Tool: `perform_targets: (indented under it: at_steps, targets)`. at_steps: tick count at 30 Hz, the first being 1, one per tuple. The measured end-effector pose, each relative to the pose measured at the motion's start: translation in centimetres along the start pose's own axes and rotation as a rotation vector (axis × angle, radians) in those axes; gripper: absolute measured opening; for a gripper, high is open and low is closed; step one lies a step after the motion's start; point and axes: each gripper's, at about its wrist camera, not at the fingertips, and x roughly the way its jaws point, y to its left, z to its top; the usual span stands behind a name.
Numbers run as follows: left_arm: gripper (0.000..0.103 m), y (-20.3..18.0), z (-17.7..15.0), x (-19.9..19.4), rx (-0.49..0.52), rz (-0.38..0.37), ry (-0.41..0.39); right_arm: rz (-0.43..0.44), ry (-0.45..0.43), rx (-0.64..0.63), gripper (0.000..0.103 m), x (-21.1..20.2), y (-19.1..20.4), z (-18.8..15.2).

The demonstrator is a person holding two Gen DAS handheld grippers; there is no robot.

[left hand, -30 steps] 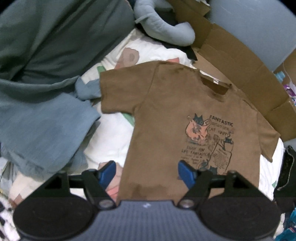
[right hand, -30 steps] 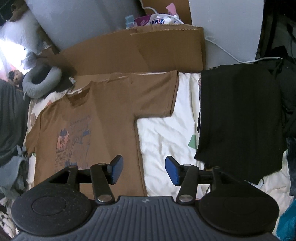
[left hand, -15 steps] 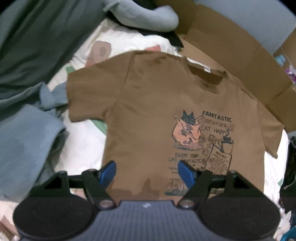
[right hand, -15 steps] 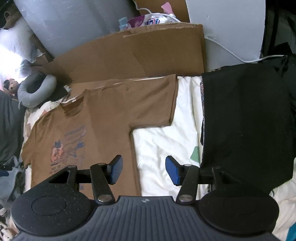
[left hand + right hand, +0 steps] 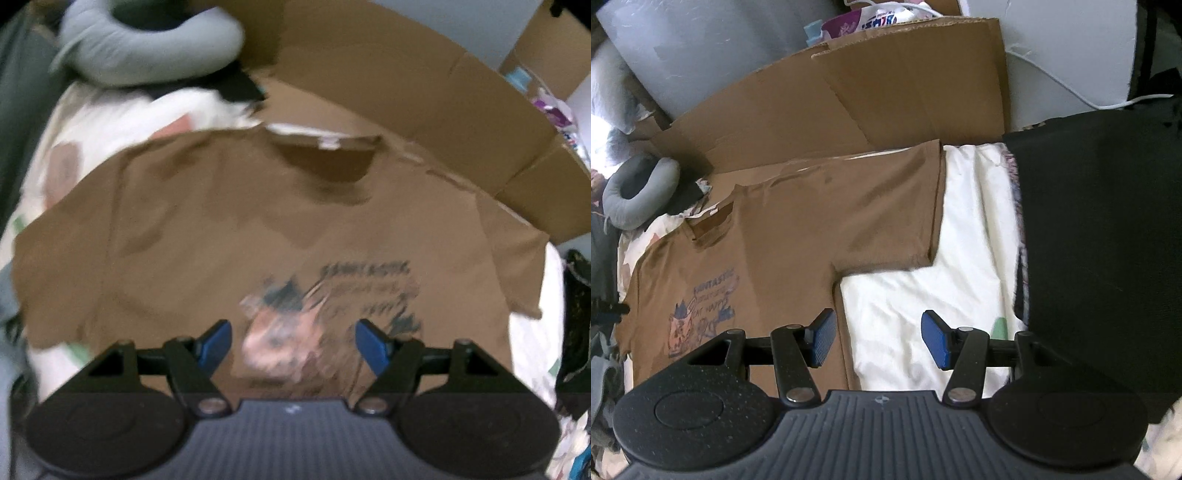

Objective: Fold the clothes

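Observation:
A brown T-shirt [image 5: 221,229] with a cat print lies flat and face up on a white sheet, collar toward the cardboard. The left wrist view is blurred by motion. My left gripper [image 5: 293,341] hovers open over the printed chest, nothing between its blue pads. In the right wrist view the same T-shirt [image 5: 783,243] spreads to the left, its right sleeve [image 5: 905,206] stretched out flat. My right gripper [image 5: 878,339] is open above the shirt's side edge just below that sleeve, one pad over cloth and one over the white sheet [image 5: 923,284].
Flattened cardboard [image 5: 849,107] leans against the wall behind the shirt. A grey neck pillow [image 5: 147,48] lies at the far left corner. A black garment [image 5: 1100,240] covers the right side of the bed. A white cable [image 5: 1067,92] runs along the wall.
My left gripper has swept forward up the shirt, from the hem to over the print, with the collar now nearer. My right gripper has moved closer to the right sleeve. Both stay open.

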Motion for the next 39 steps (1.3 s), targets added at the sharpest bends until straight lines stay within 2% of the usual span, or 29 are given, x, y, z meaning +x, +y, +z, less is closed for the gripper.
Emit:
perform_targets:
  at_steps: [7, 12, 18, 20, 25, 29, 32, 35, 39]
  targets:
    - [0.076, -4.8, 4.3, 3.0, 0.041, -0.04, -0.039, 0.022, 0.008, -0.055, 0.058, 3.0, 1.1, 0.8]
    - [0.076, -8.2, 5.6, 4.8, 0.087, -0.052, -0.042, 0.018, 0.009, -0.091, 0.058, 4.6, 1.4, 1.4]
    - [0.075, -11.9, 4.8, 7.3, 0.144, -0.101, -0.005, 0.012, -0.001, -0.015, 0.055, 6.6, -0.6, 2.1]
    - [0.07, -12.9, 4.3, 8.3, 0.152, -0.119, 0.013, 0.017, 0.0, 0.022, 0.051, 7.5, -1.4, 2.1]
    - [0.052, -15.5, 2.7, 10.8, 0.184, -0.164, 0.054, 0.004, -0.027, 0.107, 0.048, 9.5, -2.6, 2.0]
    - [0.052, -17.6, 1.4, 12.1, 0.245, -0.189, 0.055, -0.046, -0.063, 0.18, 0.048, 10.9, -3.5, 2.4]
    - [0.051, -18.9, 0.7, 13.0, 0.291, -0.207, 0.06, -0.056, -0.075, 0.17, 0.047, 11.7, -3.5, 2.8]
    - [0.051, -19.5, 0.2, 13.6, 0.314, -0.216, 0.062, -0.063, -0.085, 0.155, 0.032, 12.5, -3.6, 3.3]
    - [0.051, -19.4, -0.4, 14.1, 0.307, -0.236, 0.055, -0.072, -0.098, 0.135, 0.032, 13.5, -3.6, 3.8]
